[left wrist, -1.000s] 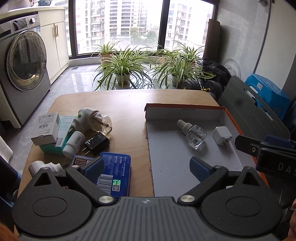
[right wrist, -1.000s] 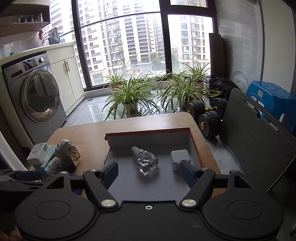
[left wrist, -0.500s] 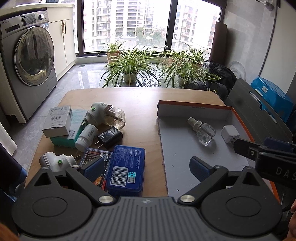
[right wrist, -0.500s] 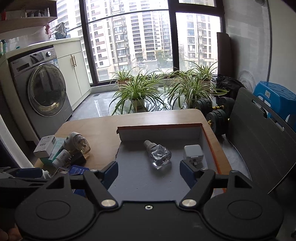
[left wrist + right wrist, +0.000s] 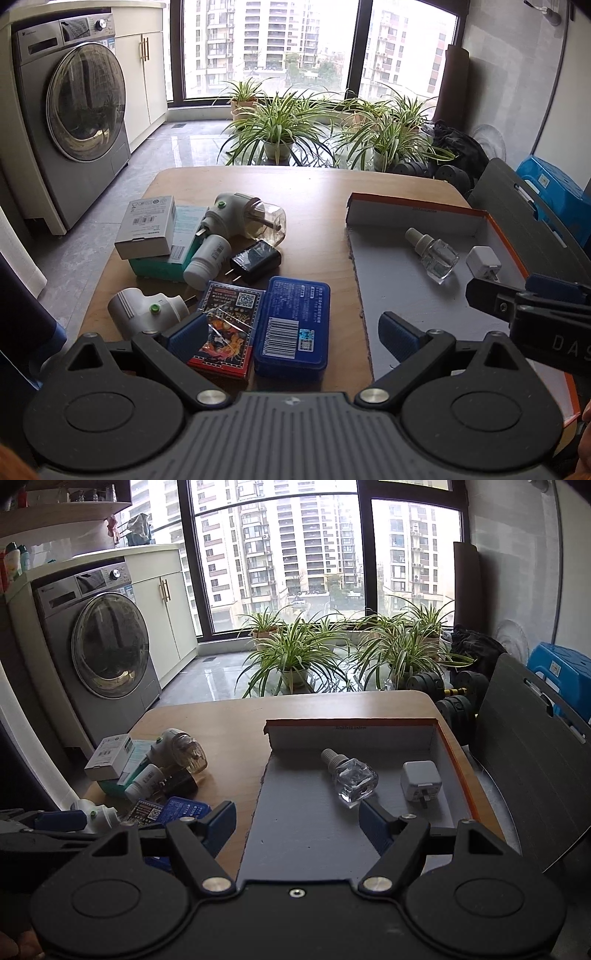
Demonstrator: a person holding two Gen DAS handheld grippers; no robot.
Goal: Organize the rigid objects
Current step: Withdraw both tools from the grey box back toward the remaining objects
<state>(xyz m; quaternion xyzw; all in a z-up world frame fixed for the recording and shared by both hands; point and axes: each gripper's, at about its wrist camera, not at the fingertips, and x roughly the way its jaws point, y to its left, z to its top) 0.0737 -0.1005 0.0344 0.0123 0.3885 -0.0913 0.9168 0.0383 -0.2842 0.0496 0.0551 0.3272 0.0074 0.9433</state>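
Both tongs hang spread wide and empty over the near edge of the table. The left gripper straddles the blue tin and the red card pack, both lying flat with long axes running away from it. The right gripper hovers over the tray; just beyond its right finger lies the clear bottle, cap pointing away and leftward, with the white charger beside it, prongs toward the tongs
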